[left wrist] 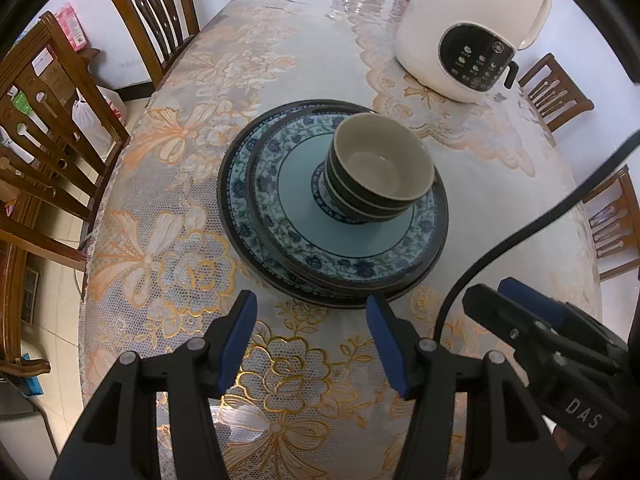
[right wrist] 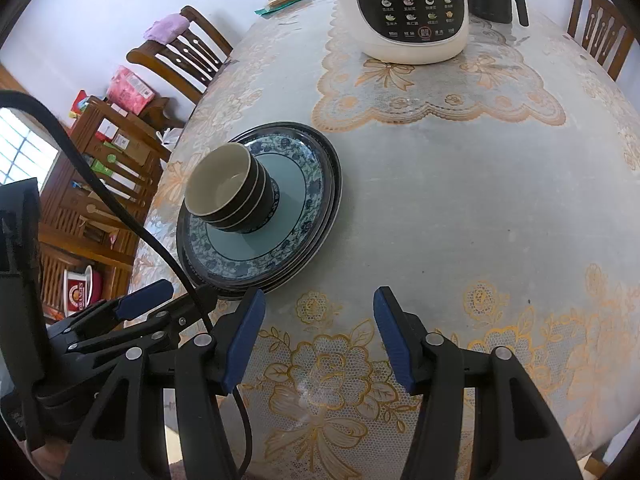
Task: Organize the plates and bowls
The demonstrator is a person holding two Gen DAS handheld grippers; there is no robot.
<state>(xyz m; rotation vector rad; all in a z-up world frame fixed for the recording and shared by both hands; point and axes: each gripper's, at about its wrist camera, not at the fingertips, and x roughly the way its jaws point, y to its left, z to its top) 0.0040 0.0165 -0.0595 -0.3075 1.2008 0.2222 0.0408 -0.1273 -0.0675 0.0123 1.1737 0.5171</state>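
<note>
On my left wrist view I can read "DAS" in white letters on the black body of the right gripper [left wrist: 516,304], which sits off to the right of my left gripper [left wrist: 312,336]. On my right wrist view the white cooker [right wrist: 404,8] carries a black panel headed by a hexagon logo that looks like "SIEL"; the rows of small icons and characters beneath it are too fine for me to read. A red-and-white tin [right wrist: 80,290] on the shelving at left says "ORANGES".

The stack of plates [left wrist: 280,216] lies in the middle of the worktop [left wrist: 500,184], on its lace-patterned cloth just ahead of both grippers. The plates have dark rims, a blue floral band and a pale blue centre. On top stands a stack of bowls [left wrist: 380,168], dark outside with thin pale lines and cream inside, seated on a blue-patterned base and off-centre on the top plate.

My left jaws stand about half open, blue pads apart, with nothing between them. My right gripper [right wrist: 320,336] is the same: jaws partly open, empty, over bare cloth.
</note>
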